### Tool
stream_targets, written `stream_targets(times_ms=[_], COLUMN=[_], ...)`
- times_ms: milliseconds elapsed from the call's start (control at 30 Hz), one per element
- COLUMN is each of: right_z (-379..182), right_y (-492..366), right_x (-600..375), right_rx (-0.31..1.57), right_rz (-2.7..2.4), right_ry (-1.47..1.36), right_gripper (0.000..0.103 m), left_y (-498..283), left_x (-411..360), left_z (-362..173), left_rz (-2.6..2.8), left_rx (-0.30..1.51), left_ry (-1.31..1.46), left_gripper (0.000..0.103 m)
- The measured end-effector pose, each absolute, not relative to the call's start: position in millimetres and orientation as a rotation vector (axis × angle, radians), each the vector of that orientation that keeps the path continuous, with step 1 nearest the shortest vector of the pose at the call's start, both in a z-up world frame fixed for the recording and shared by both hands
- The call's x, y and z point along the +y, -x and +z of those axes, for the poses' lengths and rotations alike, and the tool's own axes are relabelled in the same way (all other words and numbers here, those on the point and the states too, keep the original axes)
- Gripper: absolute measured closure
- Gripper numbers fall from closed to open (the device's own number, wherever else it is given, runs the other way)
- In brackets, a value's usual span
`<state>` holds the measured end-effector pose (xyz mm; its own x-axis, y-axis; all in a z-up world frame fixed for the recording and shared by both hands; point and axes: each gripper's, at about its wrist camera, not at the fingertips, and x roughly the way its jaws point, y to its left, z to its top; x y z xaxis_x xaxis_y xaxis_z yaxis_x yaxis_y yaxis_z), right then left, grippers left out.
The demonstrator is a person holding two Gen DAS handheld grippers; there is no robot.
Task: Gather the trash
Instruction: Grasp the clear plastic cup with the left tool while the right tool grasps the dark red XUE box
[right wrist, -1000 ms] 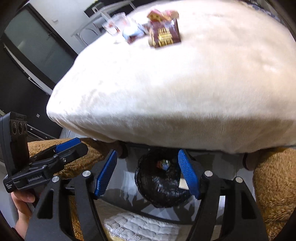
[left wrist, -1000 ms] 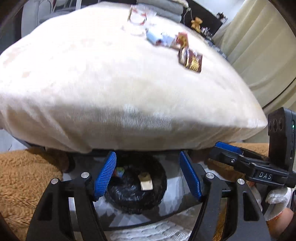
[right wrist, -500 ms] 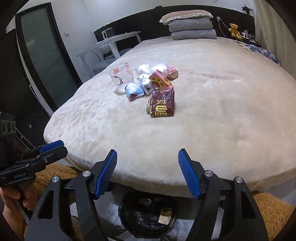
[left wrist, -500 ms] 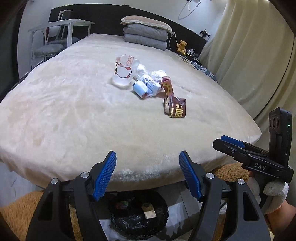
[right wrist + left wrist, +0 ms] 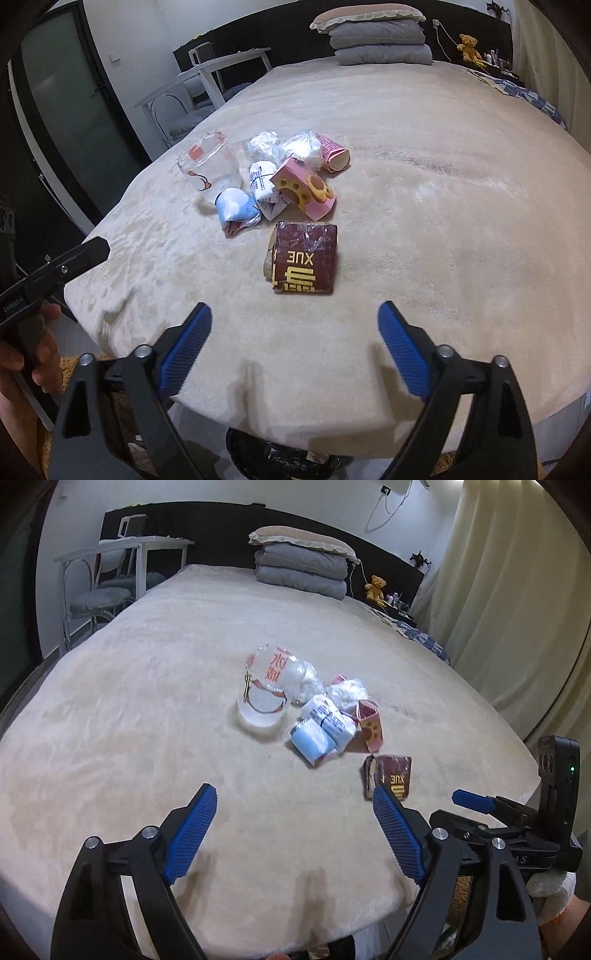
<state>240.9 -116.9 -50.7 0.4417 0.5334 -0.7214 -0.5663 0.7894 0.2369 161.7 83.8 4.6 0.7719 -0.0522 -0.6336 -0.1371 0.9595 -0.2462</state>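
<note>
A small heap of trash lies in the middle of the cream bed (image 5: 147, 738) (image 5: 443, 184): a clear plastic cup (image 5: 267, 686) (image 5: 207, 166), blue and white wrappers (image 5: 317, 734) (image 5: 236, 208), a pink carton (image 5: 306, 188) (image 5: 371, 727), and nearest me a dark red packet (image 5: 304, 264) (image 5: 391, 777). My left gripper (image 5: 291, 830) hovers over the bed's near edge with its jaws opening and nothing between them. My right gripper (image 5: 293, 347) hangs just short of the dark red packet, its jaws opening too, also empty.
A black bin bag (image 5: 280, 458) shows under the bed's near edge. Folded grey quilts and a pillow (image 5: 301, 563) lie at the headboard. A white table with a chair (image 5: 107, 579) stands left of the bed, curtains (image 5: 517, 609) hang on the right.
Both grippers rose from the bin below the bed's edge to above the mattress and moved toward the trash heap. Both pairs of jaws now stand wider apart.
</note>
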Motion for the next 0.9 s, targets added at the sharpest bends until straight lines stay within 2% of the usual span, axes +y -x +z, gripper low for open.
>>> stream_targets(times_ms=[100, 733, 833, 900], right_z=[-53, -70, -75, -78], right_y=[-253, -301, -304, -306], right_x=[-107, -61, -54, -51], right_rx=[0.896, 0.938, 0.942, 0.945], right_rz=[0.676, 0.679, 0.674, 0.668], right_ry=[0.059, 0.191, 0.227, 0.242], right_gripper=[0.009, 0.01, 0.015, 0.027], left_y=[-183, -296, -305, -310], left_x=[86, 108, 112, 115], left_z=[9, -27, -31, -34], left_rz=[0.052, 0.104, 0.116, 0.109], left_rx=[0.666, 0.723, 0.722, 0.728], left_ry=[0.242, 0.076, 0.084, 0.096], left_gripper=[0.007, 0.007, 0.007, 0.008])
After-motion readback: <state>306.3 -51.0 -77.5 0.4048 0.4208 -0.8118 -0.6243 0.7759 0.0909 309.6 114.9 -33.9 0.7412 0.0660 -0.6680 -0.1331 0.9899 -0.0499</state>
